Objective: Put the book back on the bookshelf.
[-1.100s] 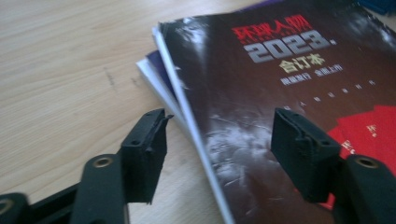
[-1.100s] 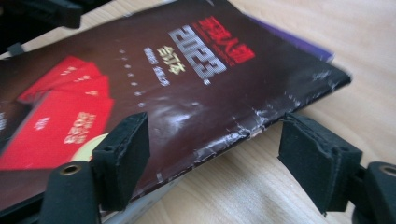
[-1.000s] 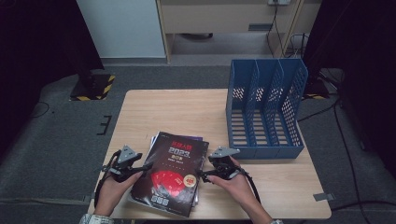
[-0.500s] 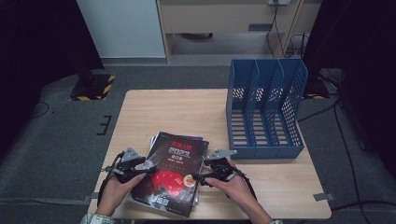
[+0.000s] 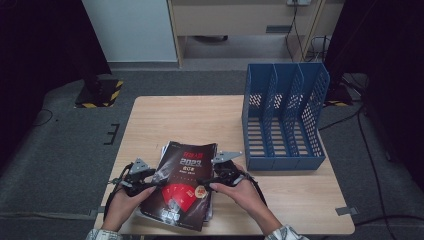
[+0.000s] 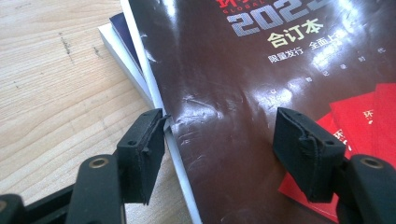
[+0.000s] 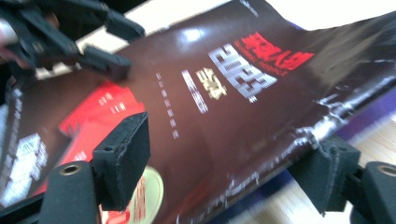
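**Inspector:** Where is the magazine (image 5: 182, 185)?

**Assistant:** On a small stack at the table's (image 5: 200, 117) 6 o'clock edge. Dark glossy cover, red panel toward its near end.

**Inspector:** Left gripper (image 6: 219, 154)?

**Assistant:** At the magazine's 9 o'clock edge. Jaws wide apart, one outside the edge, one over the cover. Not clamped.

**Inspector:** Right gripper (image 7: 233, 172)?

**Assistant:** At the 3 o'clock edge. Jaws spread wide, one above the cover, one beyond and below the crinkled edge.

**Inspector:** Anything else?

**Assistant:** A blue file rack (image 5: 282, 117) stands upright at 2 o'clock, well apart from the stack.
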`<state>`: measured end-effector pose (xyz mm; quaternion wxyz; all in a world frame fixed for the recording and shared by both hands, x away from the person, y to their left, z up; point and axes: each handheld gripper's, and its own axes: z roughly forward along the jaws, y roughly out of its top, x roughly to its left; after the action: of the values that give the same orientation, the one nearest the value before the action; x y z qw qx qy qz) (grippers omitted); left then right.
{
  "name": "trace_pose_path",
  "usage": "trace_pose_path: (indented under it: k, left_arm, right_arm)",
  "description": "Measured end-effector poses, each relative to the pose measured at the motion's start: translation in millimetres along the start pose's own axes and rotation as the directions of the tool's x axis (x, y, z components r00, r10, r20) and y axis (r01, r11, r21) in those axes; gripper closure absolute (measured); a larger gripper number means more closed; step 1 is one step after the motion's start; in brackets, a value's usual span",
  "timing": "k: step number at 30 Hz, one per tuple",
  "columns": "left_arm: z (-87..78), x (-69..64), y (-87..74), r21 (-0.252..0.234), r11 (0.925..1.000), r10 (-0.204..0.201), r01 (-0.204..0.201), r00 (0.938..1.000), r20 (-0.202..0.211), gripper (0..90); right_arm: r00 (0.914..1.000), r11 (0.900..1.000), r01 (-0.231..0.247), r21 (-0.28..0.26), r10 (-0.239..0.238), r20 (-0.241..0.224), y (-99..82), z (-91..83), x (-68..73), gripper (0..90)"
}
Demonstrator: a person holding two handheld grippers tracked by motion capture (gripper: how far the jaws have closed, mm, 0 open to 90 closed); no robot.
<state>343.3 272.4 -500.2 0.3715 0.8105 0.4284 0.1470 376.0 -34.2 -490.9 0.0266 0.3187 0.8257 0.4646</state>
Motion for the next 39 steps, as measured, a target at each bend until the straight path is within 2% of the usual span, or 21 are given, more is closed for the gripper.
trace_pose_path:
  k: [3,5,7,9,14,18,21,25,26,27,29,30,39]
  left_arm:
    - [0.2,0.2,-0.6,-0.004,0.9999,-0.009,0.009,1.0,0.002,33.6]
    - [0.3,0.3,-0.8,-0.006,0.9999,-0.009,0.009,1.0,0.002,33.6]
    - [0.2,0.1,-0.9,-0.007,0.9999,-0.008,0.008,1.0,0.0,33.6]
    - [0.2,0.3,-0.9,-0.007,1.0,-0.007,0.007,1.0,0.0,33.6]
    - [0.2,1.0,-1.2,-0.008,0.9999,-0.009,0.009,0.9999,0.004,33.6]
    - [0.2,0.5,-1.3,-0.011,0.9999,-0.007,0.007,1.0,0.0,33.6]
    - [0.2,0.7,-1.3,-0.011,0.9999,-0.003,0.003,1.0,0.0,33.6]
    - [0.1,1.3,-1.6,-0.012,0.9999,-0.002,0.002,1.0,0.003,33.5]
    - [0.1,0.8,-1.3,-0.011,0.9999,0.0,0.0,1.0,0.001,33.5]
    - [0.1,0.8,-1.3,-0.011,0.9999,0.0,0.0,1.0,0.001,33.4]
    - [0.1,0.6,-1.1,-0.012,0.9999,-0.002,0.002,1.0,0.001,33.3]
    - [0.1,0.7,-1.0,-0.012,0.9999,-0.001,0.001,1.0,0.001,33.0]
    - [-0.6,1.3,0.7,-0.028,0.9996,0.008,-0.008,1.0,-0.006,30.5]
  right_arm:
    - [0.9997,0.9999,-0.007,0.008,0.007,-0.022,7.3,6.3,4.0,27.5]
    - [0.9997,0.9991,-0.001,0.043,0.002,-0.024,11.0,15.8,7.6,27.9]
    - [0.9998,0.9986,-0.004,0.052,0.005,-0.022,11.7,19.3,8.1,28.0]
    - [0.9991,0.9972,-0.016,0.074,0.019,-0.039,13.0,24.2,7.8,27.4]
    - [0.9966,0.9936,-0.045,0.104,0.052,-0.063,12.4,26.7,5.4,31.2]
    - [0.9924,0.9897,-0.077,0.121,0.088,-0.086,12.4,29.5,2.8,27.5]
    - [0.9932,0.9909,-0.078,0.11,0.086,-0.077,13.3,28.7,2.7,28.7]
    - [0.9954,0.9894,-0.063,0.131,0.071,-0.064,12.2,28.4,1.9,42.5]
    - [0.9959,0.9897,-0.068,0.126,0.075,-0.051,11.8,26.5,1.6,52.3]
    - [0.9959,0.9897,-0.068,0.126,0.075,-0.051,11.8,26.5,1.6,52.3]
    - [0.9976,0.9926,-0.062,0.105,0.065,-0.026,11.5,23.2,-0.6,62.6]
    - [0.9967,0.9933,-0.072,0.091,0.075,-0.032,12.0,21.8,-1.2,66.5]
    - [0.9996,0.9992,-0.025,0.033,0.025,-0.015,21.3,16.1,3.9,74.6]
